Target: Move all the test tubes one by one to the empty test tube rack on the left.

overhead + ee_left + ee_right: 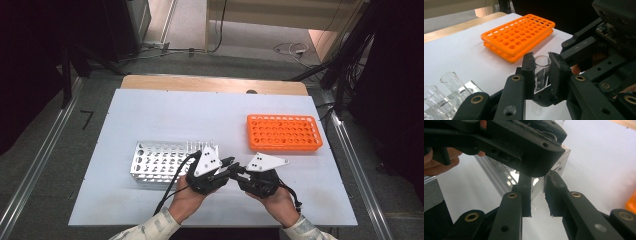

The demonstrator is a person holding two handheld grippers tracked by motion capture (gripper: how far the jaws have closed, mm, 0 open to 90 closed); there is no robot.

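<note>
1. A glass tube (541, 72) is clamped upright between the narrowed jaws of the left gripper (541, 75), above the table (150, 115) beside the metal rack (160, 161).
2. The right gripper (537, 195) is part open around the tube's lower end; whether it touches cannot be told.
3. The handover should be made squarely, with the left grip released only once the right has closed.
4. The orange rack (284, 132), judged the destination, is seen whole from the high view; the clamped tube is plain from the left gripper view.

test tube (540, 75) base behind fingers (529, 72), metal rack (439, 100) cut off
</note>
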